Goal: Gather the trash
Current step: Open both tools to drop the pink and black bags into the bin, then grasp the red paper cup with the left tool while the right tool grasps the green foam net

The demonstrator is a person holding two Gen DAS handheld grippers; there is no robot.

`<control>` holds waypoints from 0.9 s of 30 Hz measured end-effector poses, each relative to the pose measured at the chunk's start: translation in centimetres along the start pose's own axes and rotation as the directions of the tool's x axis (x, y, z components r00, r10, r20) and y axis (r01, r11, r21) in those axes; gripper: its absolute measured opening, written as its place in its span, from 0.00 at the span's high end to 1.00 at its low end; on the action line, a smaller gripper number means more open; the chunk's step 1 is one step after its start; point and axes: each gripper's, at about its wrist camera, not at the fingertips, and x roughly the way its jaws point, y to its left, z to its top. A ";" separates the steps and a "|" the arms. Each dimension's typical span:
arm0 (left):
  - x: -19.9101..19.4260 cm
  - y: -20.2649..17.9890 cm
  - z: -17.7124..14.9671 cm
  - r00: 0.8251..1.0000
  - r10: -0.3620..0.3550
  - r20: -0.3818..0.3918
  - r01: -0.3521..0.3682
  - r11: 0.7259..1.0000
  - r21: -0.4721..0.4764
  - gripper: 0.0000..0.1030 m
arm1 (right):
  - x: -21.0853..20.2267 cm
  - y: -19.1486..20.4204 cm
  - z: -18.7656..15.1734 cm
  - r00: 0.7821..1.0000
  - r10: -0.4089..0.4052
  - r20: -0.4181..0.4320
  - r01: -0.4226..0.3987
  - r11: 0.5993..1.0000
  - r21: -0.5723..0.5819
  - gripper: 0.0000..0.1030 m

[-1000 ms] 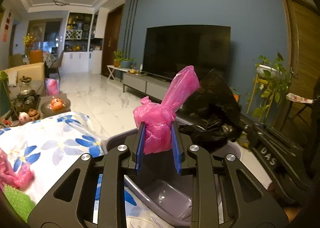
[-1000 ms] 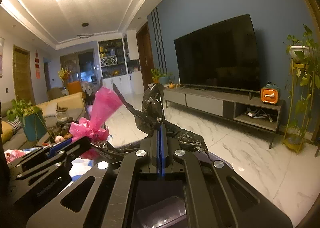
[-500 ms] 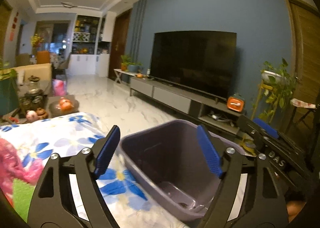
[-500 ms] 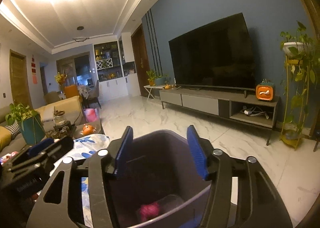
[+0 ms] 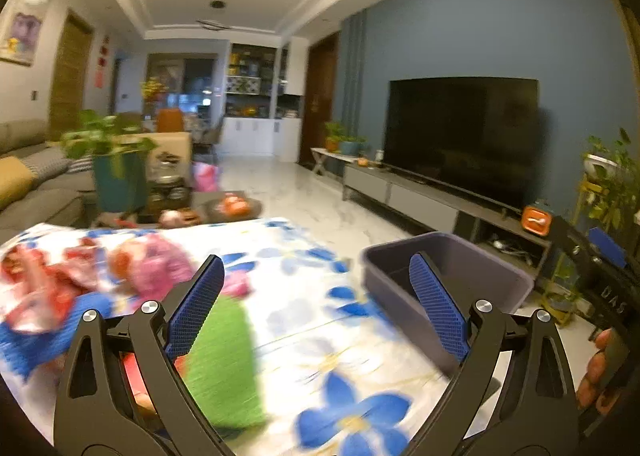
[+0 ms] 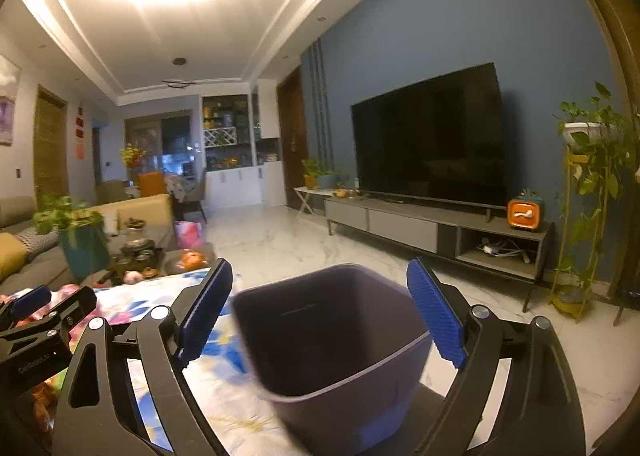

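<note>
Both tools w/ jaws spread wide and nothing between the pads; both have just been opening. Left gripper (image 5: 316,304), black frame w/ blue ribbed pads, hangs over the white tablecloth w/ blue flower print (image 5: 304,296), its right pad in front of the near wall of the dark purple-grey plastic bin (image 5: 516,284), which sits at the cloth's right edge, mouth up. Loose trash lies to the left of that gripper and beyond its left pad: crumpled pink plastic bag (image 5: 160,268), red-and-white wrappers (image 5: 36,288), a blue scrap (image 5: 48,340), and a flat green piece (image 5: 224,360) just under the left finger; all blurred, so finer detail can't be told. Right gripper (image 6: 320,312), same build, frames the bin's mouth (image 6: 320,336) directly ahead and below; bin interior looks dark, contents can't be told in this view. The left tool shows at the right cam's lower left, apart from the bin. A person's fingers (image 5: 596,368) show at the left cam's right edge. Room to move: open marble floor (image 6: 280,240) beyond the bin toward the grey TV console (image 6: 400,224); plant in teal pot (image 5: 116,176) and tea things at the table's far left end.
</note>
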 end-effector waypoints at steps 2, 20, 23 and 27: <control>-1.9 1.7 -0.4 0.999 0.046 0.009 -0.045 0.999 -0.014 0.10 | -1.1 1.1 -0.3 0.999 0.035 -0.006 -0.035 0.999 0.003 0.16; -12.7 13.5 -8.0 0.950 0.310 -0.047 -0.313 0.946 -0.081 0.10 | -4.9 11.2 -4.7 0.961 0.255 -0.105 -0.261 0.964 -0.048 0.16; -11.6 13.6 -8.4 0.953 0.289 -0.088 -0.296 0.951 -0.084 0.10 | -5.0 12.1 -5.5 0.955 0.274 -0.115 -0.281 0.958 -0.058 0.16; -10.0 13.9 -8.9 0.958 0.258 -0.128 -0.271 0.958 -0.096 0.10 | -4.8 13.2 -6.3 0.948 0.287 -0.136 -0.298 0.952 -0.067 0.16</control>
